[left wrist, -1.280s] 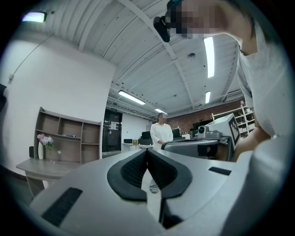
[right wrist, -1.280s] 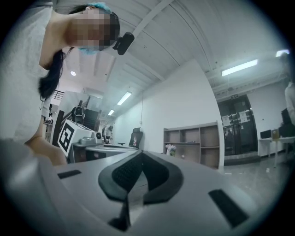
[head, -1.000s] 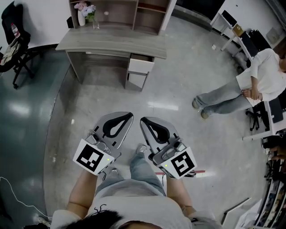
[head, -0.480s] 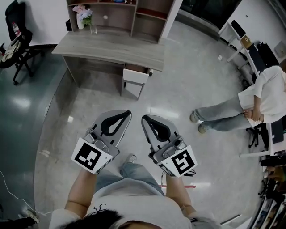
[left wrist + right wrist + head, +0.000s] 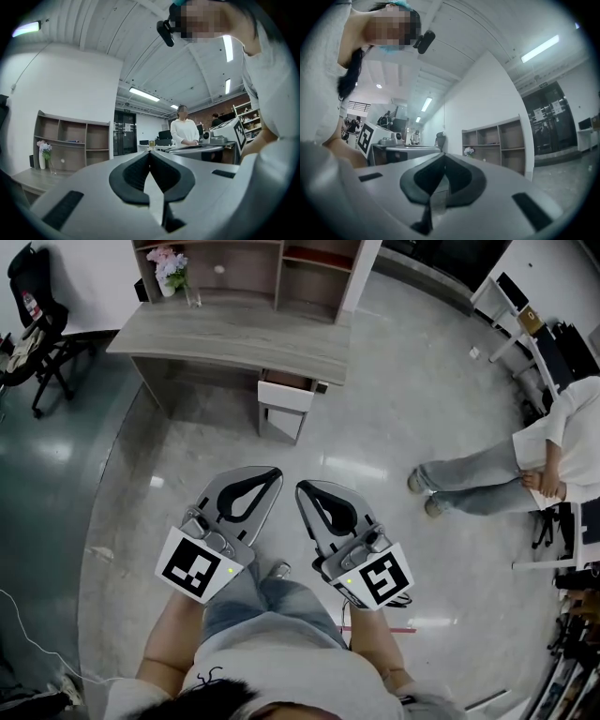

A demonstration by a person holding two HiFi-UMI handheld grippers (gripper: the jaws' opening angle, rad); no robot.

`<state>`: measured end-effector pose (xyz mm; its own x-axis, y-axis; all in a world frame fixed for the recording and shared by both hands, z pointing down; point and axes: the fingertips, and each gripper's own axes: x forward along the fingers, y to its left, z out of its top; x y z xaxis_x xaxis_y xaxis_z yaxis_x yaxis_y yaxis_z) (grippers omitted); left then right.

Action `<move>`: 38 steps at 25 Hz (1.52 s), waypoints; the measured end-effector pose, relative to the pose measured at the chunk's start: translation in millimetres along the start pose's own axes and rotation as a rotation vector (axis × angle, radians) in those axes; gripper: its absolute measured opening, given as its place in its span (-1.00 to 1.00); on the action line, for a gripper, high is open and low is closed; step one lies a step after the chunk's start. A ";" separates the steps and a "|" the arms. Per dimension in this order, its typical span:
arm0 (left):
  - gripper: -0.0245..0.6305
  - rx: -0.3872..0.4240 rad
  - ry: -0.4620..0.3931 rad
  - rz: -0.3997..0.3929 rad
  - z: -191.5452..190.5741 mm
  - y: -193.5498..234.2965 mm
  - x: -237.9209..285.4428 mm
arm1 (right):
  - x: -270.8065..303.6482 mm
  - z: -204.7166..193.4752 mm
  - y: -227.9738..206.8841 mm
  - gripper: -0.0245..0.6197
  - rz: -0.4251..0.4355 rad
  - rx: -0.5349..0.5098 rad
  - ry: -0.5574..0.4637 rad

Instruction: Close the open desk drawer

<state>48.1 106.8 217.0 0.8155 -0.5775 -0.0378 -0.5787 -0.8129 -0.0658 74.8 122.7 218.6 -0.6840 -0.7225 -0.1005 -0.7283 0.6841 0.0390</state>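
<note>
The grey wooden desk (image 5: 234, 334) stands at the top of the head view. Its white-fronted drawer (image 5: 286, 397) sticks out under the right end of the desktop. My left gripper (image 5: 272, 472) and right gripper (image 5: 302, 487) are held side by side over the floor, well short of the drawer. Both point toward the desk, and both are shut with nothing between the jaws. In the left gripper view the left gripper (image 5: 150, 152) has its tips together, and a corner of the desk (image 5: 21, 180) shows at lower left. The right gripper (image 5: 443, 154) is likewise shut.
A cubby shelf (image 5: 253, 268) with a vase of flowers (image 5: 169, 263) sits at the desk's back. A black office chair (image 5: 28, 324) stands at the far left. A person (image 5: 506, 474) in a white top sits at the right, legs stretched across the polished floor.
The desk and drawer have shifted slightly in the head view as I stepped. Both grippers stay shut and side by side. The seated person's legs moved a little right.
</note>
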 end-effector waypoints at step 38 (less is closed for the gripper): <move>-0.90 -0.020 0.005 -0.281 -36.1 203.9 69.2 | 198.3 -31.4 -96.6 -0.90 -0.262 -0.023 0.044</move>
<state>-13.7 -101.7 237.1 0.9441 -0.3293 -0.0162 -0.3297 -0.9426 -0.0533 8.3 -89.8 226.1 -0.4726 -0.8787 -0.0670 -0.8813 0.4709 0.0398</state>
